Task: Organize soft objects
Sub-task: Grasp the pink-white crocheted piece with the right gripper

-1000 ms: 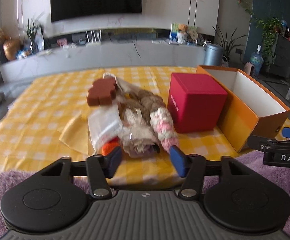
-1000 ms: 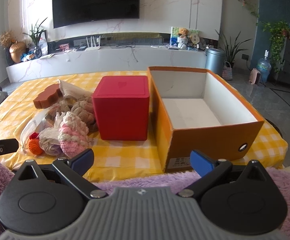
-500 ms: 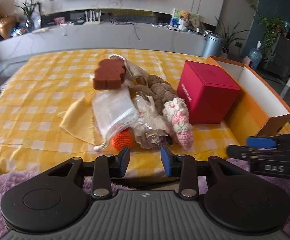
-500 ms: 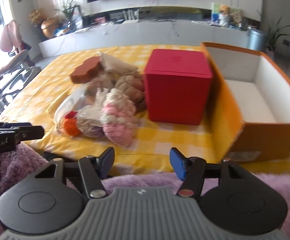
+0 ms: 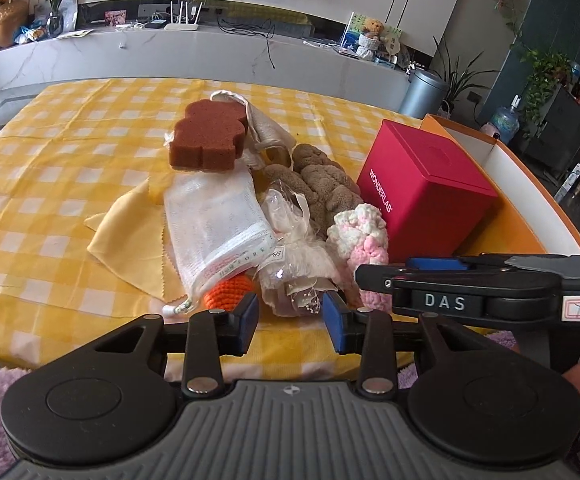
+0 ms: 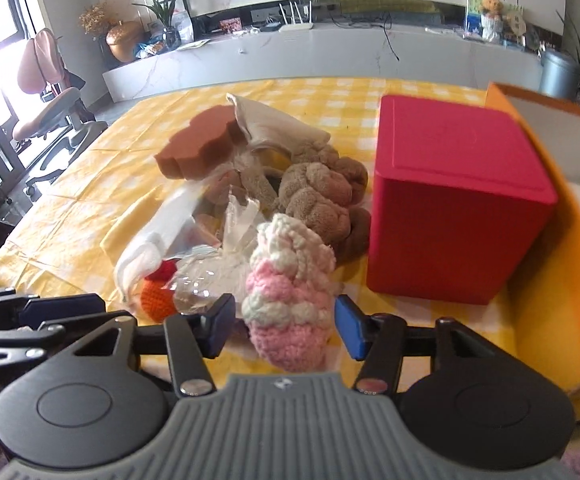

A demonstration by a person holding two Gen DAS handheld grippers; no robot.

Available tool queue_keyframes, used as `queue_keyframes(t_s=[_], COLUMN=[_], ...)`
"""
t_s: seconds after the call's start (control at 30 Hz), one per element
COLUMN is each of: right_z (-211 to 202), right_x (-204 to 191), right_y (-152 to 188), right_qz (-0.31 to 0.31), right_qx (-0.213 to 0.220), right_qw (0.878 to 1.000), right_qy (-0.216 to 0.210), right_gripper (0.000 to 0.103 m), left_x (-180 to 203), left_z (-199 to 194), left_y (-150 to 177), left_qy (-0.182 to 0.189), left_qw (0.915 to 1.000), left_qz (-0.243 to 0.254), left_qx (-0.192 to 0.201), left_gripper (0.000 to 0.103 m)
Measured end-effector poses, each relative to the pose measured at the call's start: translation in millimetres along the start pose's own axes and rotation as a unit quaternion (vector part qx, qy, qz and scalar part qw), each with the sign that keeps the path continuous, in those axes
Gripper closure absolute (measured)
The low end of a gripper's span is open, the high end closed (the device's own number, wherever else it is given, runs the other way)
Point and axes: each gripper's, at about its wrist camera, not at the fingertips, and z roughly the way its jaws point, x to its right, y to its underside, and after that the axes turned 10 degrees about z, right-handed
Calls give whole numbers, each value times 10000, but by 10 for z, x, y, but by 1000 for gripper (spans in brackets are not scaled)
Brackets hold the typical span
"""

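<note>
The soft things lie in one heap on the yellow checked counter (image 5: 42,184), all just left of the red box (image 5: 421,188), which serves as the landmark here. Touching the box's near left corner is the pink and white crocheted piece (image 6: 290,284); its lower end is cut off behind the right gripper's body in the right wrist view. The right gripper (image 6: 286,326) has its fingers spread on either side of that piece, and I cannot tell whether the pads touch the yarn. Behind the crocheted piece, against the box's left face, sits the brown plush bundle (image 5: 321,184).

Further left of the box lie a crinkled clear bag (image 5: 297,264), a white mesh pouch (image 5: 218,224) and a small orange knitted item (image 5: 230,290), mostly hidden under the pouch and bag. The brown sponge (image 5: 208,138) rests on the far end of the heap, partly covering a beige cloth bag (image 5: 268,132). A pale yellow cloth (image 5: 130,236) lies flat, half under the pouch.

The left gripper (image 5: 290,316) holds its fingers apart with nothing between them, just short of the clear bag. Right of the red box, the orange carton (image 5: 529,216) is cut off by the right gripper crossing the left wrist view.
</note>
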Motion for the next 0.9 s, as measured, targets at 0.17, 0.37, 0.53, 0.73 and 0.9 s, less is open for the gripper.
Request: queue_keyframes(t_s=[0.17,0.37,0.53,0.73,0.9], right_z=[145,-39,-24,37,49], right_x=[108,191,456,601,708], right_y=[-1,26,59,61,57], right_qz=[242,239,705,969,1216], right_qx=[-159,-30,-204,-307,-332], right_qw=[9995,9995,9970,9947,9920], right_qy=[-79,200,237,144,-14], right_gripper=[63,74,74,74,74], left_x=[19,117,256,403,537], left_z=[146,277,473,625,699], left_y=[-24,-79,-120,-125,-92], left_qy=[-11,-121,-295,-600,-795], left_qw=[10000,9991,9976,9952,9906], left_qz=[91,398,627,753,1076], left_qx=[23,99,-82,-177,-269], left_gripper=[43,29,28,18,16])
